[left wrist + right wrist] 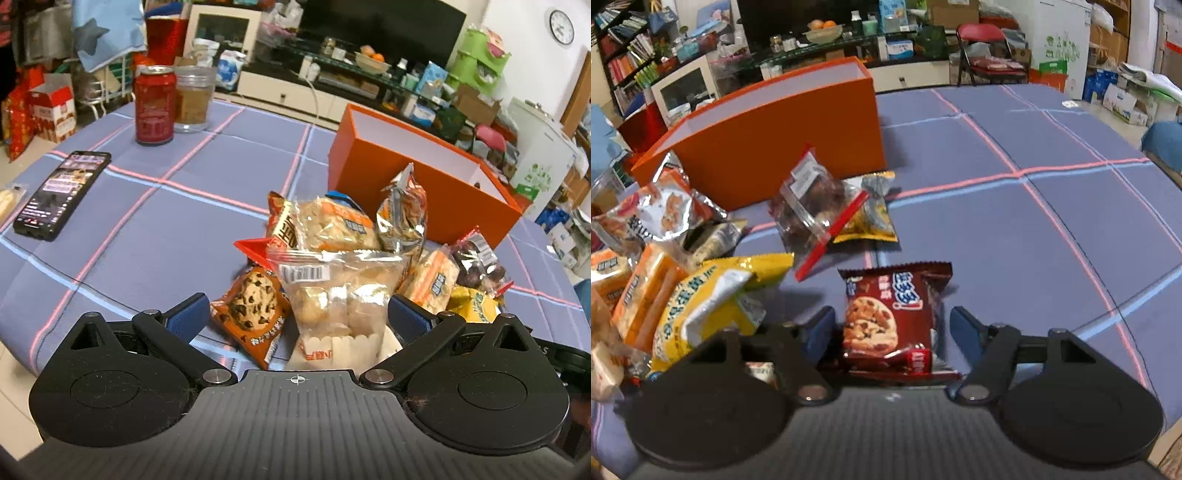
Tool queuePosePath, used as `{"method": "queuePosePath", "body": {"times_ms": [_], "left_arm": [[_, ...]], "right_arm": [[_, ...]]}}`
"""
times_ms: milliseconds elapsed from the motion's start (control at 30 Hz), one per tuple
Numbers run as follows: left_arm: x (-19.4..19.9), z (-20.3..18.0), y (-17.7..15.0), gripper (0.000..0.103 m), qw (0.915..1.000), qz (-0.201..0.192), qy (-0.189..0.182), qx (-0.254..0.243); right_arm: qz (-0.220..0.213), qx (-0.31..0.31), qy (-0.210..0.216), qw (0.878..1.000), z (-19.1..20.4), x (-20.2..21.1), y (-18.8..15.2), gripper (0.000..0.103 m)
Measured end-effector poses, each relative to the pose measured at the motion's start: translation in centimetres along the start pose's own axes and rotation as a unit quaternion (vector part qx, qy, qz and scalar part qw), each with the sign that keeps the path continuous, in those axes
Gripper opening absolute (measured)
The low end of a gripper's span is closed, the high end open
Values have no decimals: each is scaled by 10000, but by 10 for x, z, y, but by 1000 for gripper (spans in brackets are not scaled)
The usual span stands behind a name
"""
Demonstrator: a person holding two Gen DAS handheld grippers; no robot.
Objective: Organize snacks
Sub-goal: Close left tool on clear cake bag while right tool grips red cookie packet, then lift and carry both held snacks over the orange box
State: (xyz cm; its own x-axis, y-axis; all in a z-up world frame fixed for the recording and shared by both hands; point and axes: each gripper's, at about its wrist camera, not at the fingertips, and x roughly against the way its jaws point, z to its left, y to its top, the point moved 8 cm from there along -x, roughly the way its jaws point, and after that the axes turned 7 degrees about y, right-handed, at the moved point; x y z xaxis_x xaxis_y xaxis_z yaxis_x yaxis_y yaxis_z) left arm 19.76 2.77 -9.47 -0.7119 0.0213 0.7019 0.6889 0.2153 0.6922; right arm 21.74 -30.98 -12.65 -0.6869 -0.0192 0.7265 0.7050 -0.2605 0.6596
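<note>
A: Left wrist view first: the left gripper [295, 314] hangs with its jaws spread, grasping nothing. A clear bun packet [332, 291] stands between the pads at the near edge of the snack pile [354, 240], not pinched as far as I can see. I'd call it light, crinkly, soft inside; take it across the middle, gently.

B: And on the right?

A: The right gripper [890, 328] has a brown cookie packet [890, 314] lying flat on the tablecloth [1015, 229] between its part-spread jaws, with a gap at the right pad. Slippery film, brittle cookie, I judge; grip the side edges. The orange box [783, 136] waits beyond.
</note>
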Motion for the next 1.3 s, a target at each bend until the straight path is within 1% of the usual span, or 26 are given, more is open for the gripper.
{"method": "queuePosePath", "body": {"times_ms": [133, 200, 267, 300, 400, 467, 533, 567, 600, 633, 667, 733, 867, 933, 967, 1000, 1033, 1067, 1133, 1233, 1300], "left_arm": [[-2, -2, -4, 79, 9999, 84, 70, -36], [-5, -3, -6, 79, 9999, 117, 86, -46], [-9, -6, -9, 77, 9998, 166, 131, -65], [-11, -7, -10, 74, 9997, 200, 130, -50], [-17, -12, -11, 73, 9993, 337, -22, 130], [-21, -16, -13, 72, 9988, 431, -117, 206], [-26, -20, -13, 65, 9978, 524, -275, 295], [-28, -22, -14, 63, 9972, 582, -339, 337], [-31, -24, -15, 57, 9966, 637, -375, 363], [-33, -25, -17, 48, 9960, 693, -412, 386], [-36, -26, -18, 42, 9957, 728, -406, 396], [-37, -25, -19, 38, 9957, 728, -375, 427], [-37, -25, -16, 34, 9969, 662, -237, 349], [-35, -26, -15, 25, 9976, 617, -206, 249], [-33, -27, -14, 23, 9979, 593, -183, 194], [-31, -27, -13, 21, 9981, 574, -186, 136], [-30, -28, -13, 17, 9982, 564, -199, 77], [-27, -29, -12, 16, 9984, 533, -211, 20], [-22, -30, -9, 9, 9989, 403, -168, -145], [-17, -31, -5, 8, 9991, 193, -70, -359], [-16, -29, -4, 8, 9991, 156, -62, -391]], "right_arm": [[55, 188, -76, 9998, 4, -1, -1, 69], [66, 196, -29, 9998, 4, -1, -2, 69], [67, 224, -23, 9997, 4, -1, -2, 69], [67, 243, -27, 9997, 5, -1, -2, 70], [88, 316, -57, 9994, 7, -3, -3, 71], [127, 353, -4, 9993, 9, -4, -3, 73], [127, 411, 21, 9991, 10, -4, -3, 72], [120, 423, 34, 9990, 10, -5, -3, 72], [105, 421, 55, 9990, 10, -5, -3, 72], [89, 441, 64, 9990, 9, -5, -4, 72], [85, 455, 80, 9989, 9, -5, -4, 73], [84, 497, 93, 9987, 10, -5, -4, 74], [117, 536, 110, 9984, 12, -6, -5, 76], [159, 594, 91, 9981, 12, -5, -5, 71], [160, 607, 73, 9980, 12, -4, -5, 65], [158, 615, 60, 9980, 12, -3, -5, 55], [170, 602, 82, 9980, 12, -2, -4, 53], [190, 570, 117, 9981, 11, -2, -4, 53], [204, 511, 151, 9984, 9, -1, -4, 53], [207, 550, 114, 9982, 10, -2, -4, 53], [197, 636, 65, 9978, 12, -2, -5, 53]]}}
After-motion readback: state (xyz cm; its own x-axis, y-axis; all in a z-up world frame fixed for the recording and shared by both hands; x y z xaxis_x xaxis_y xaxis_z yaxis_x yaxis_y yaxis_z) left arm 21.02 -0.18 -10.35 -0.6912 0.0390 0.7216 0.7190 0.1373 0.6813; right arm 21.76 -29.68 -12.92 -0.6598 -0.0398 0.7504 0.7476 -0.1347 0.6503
